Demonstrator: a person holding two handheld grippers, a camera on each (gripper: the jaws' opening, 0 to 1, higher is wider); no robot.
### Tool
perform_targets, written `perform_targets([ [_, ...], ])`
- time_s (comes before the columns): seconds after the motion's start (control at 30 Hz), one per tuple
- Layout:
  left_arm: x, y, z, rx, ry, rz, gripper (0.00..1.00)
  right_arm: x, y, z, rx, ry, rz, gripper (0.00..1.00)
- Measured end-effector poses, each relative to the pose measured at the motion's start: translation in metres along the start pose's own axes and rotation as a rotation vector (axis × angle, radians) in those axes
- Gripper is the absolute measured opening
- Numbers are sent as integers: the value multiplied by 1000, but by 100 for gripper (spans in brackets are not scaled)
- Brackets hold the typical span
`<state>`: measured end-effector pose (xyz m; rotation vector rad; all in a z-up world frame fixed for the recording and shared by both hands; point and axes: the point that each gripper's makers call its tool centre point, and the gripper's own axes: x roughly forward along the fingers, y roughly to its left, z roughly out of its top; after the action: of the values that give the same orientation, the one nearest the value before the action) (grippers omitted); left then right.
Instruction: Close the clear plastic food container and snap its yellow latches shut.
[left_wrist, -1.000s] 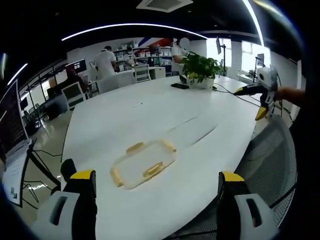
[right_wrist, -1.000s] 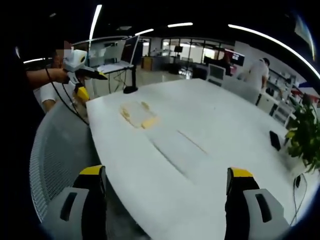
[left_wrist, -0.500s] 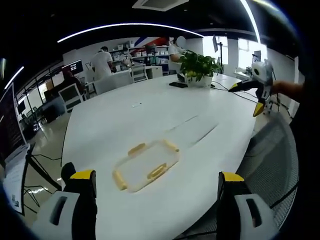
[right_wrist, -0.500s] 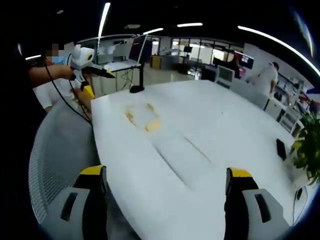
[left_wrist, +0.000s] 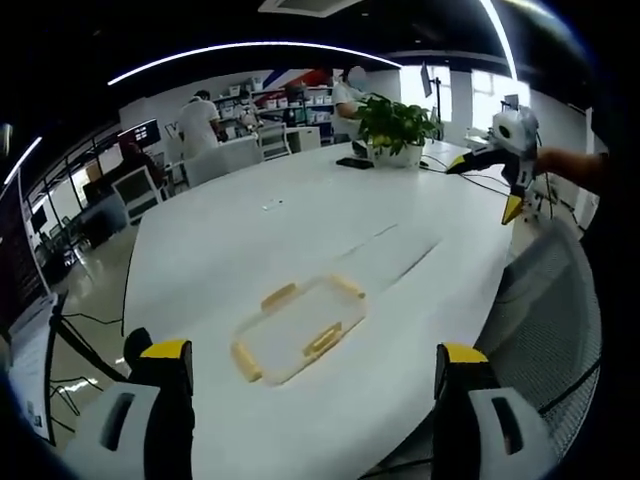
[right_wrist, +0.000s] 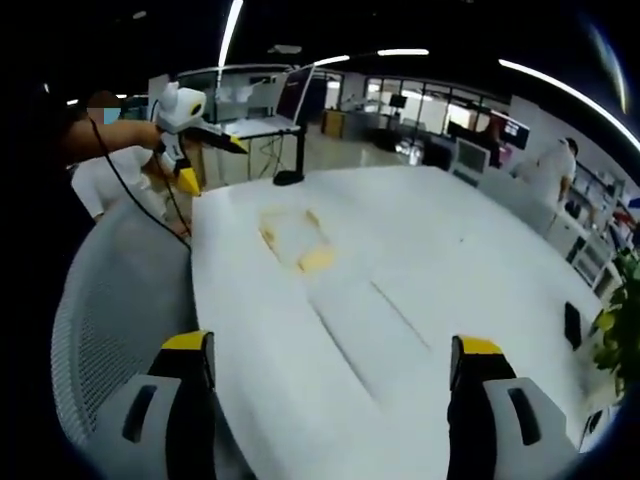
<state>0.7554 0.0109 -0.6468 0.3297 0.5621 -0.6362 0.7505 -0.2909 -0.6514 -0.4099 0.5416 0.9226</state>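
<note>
Clear container (left_wrist: 297, 329) with yellow latches (left_wrist: 322, 340) is lying on the white table (left_wrist: 300, 230), toward six o'clock. Left gripper (left_wrist: 310, 420) and right gripper (right_wrist: 330, 420) are hovering wide open, empty. Risk: pressing one latch is likely to skid the light container.

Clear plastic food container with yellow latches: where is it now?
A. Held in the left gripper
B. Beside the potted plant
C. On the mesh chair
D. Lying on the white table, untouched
D: the clear plastic food container lies flat on the white table, beyond the left gripper, whose fingers are spread open.
</note>
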Motion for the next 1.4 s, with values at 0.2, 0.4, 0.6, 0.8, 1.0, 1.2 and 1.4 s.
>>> perform_targets([
  [0.2, 3, 3, -1, 21, 5, -16, 98, 9, -3, 7, -21, -9, 24, 95],
  [0.4, 7, 8, -4, 32, 19, -29, 98, 19, -5, 13, -42, -9, 49, 94],
  [0.6, 13, 12, -10, 37, 33, -42, 97, 28, -6, 17, -62, -7, 72, 94],
  [0.8, 19, 13, -17, 41, 53, -56, 96, 38, -7, 22, -85, 0, 96, 93],
  [1.0, 23, 16, -25, 50, 71, -71, 95, 49, -7, 26, -105, 13, 121, 93],
  [1.2, 30, 21, -31, 60, 96, -90, 93, 61, -5, 29, -129, 27, 146, 91],
  [1.4, 36, 22, -38, 80, 125, -112, 92, 72, -1, 31, -139, 35, 171, 90],
])
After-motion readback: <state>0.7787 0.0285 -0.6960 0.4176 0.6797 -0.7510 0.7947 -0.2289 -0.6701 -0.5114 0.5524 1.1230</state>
